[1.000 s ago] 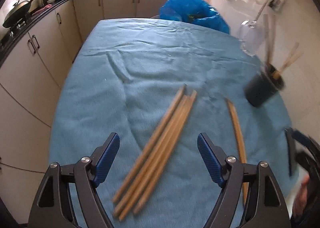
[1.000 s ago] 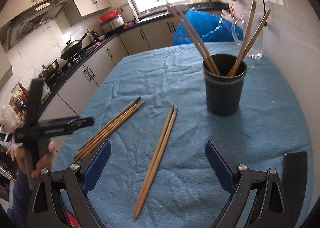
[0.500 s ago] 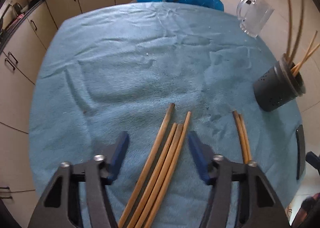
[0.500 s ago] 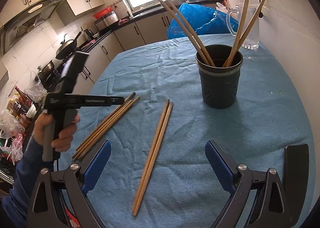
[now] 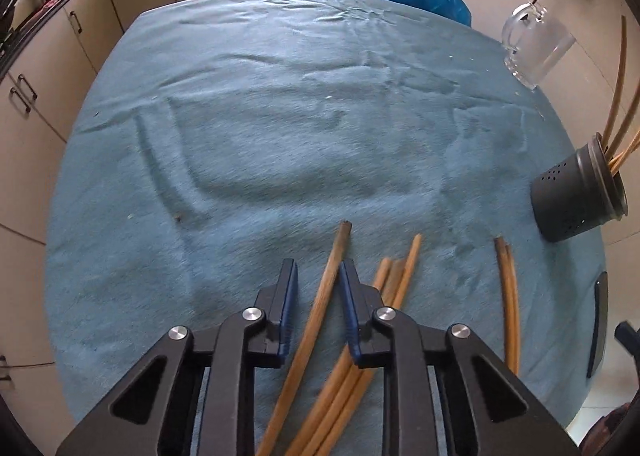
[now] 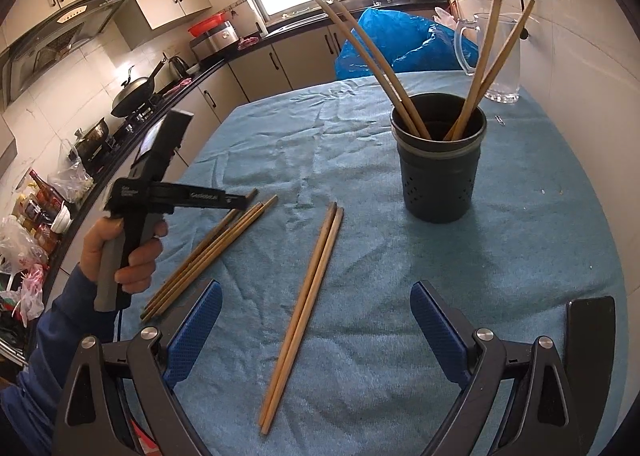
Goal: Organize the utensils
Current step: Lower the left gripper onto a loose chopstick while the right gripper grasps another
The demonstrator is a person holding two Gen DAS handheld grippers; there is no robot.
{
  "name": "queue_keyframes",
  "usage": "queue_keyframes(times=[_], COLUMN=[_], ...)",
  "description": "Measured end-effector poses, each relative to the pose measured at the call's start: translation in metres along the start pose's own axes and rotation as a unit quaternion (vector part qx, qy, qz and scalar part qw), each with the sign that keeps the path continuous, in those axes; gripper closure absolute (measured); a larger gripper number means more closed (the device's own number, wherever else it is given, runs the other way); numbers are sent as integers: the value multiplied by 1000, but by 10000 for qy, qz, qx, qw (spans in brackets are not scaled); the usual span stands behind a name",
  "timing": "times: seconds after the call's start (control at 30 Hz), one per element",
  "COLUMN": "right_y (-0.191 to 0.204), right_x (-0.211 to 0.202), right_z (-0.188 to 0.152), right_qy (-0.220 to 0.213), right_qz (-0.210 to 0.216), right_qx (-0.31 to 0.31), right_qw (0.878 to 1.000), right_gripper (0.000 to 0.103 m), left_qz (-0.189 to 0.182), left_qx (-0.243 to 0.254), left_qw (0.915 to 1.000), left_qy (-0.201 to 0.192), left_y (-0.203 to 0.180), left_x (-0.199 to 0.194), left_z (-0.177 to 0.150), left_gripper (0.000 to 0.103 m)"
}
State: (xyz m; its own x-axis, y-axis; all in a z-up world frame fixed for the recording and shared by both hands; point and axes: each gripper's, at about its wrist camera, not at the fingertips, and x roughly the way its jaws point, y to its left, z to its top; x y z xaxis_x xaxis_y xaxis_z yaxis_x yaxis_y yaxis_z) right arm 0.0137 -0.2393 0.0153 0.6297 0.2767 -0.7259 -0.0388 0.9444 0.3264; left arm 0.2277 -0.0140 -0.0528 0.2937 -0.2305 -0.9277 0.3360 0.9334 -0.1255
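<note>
Chopsticks lie loose on the blue towel (image 5: 280, 127). Left wrist view: your left gripper (image 5: 318, 296) straddles one chopstick (image 5: 326, 288), jaws narrowed but not yet clamped, its long axis running along the fingers. Right wrist view: your right gripper (image 6: 316, 320) gapes wide, empty, over a pair of chopsticks (image 6: 308, 304); the holder (image 6: 440, 171) stands beyond.

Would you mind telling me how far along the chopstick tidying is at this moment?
Done: four chopsticks stand in the black holder. In hand: the left gripper has its jaws narrowed around one dark-tipped chopstick from the bundle, though a firm grip cannot be confirmed. Left: the other bundle sticks and the separate pair lie on the blue cloth. The right gripper is open, holding nothing.
</note>
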Motion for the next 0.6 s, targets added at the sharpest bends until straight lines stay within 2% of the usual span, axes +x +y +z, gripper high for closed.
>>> queue_keyframes(times=[0.17, 0.33, 0.43, 0.5, 0.57, 0.6], right_y=[11, 31, 40, 41, 35, 33], right_x=[10, 36, 71, 95, 115, 122], right_z=[15, 45, 61, 67, 71, 71], right_qy=[17, 187, 535, 739, 971, 1051], right_qz=[79, -42, -165, -400, -412, -390], right_qx=[-7, -237, -374, -449, -373, -365], right_qw=[10000, 9995, 9977, 9955, 9937, 9930], right_gripper=[8, 22, 31, 49, 57, 58], left_qz=[220, 252, 250, 254, 204, 169], left_qx=[-37, -288, -330, -319, -313, -306], left_qw=[9997, 9993, 9991, 9992, 9993, 9994], left_qy=[-30, -35, -46, -44, -55, -67], left_y=[13, 27, 29, 30, 33, 34], left_x=[-9, -18, -22, -23, -24, -24], left_z=[-19, -39, -45, -48, -50, -50], left_gripper=[83, 86, 86, 86, 86, 86])
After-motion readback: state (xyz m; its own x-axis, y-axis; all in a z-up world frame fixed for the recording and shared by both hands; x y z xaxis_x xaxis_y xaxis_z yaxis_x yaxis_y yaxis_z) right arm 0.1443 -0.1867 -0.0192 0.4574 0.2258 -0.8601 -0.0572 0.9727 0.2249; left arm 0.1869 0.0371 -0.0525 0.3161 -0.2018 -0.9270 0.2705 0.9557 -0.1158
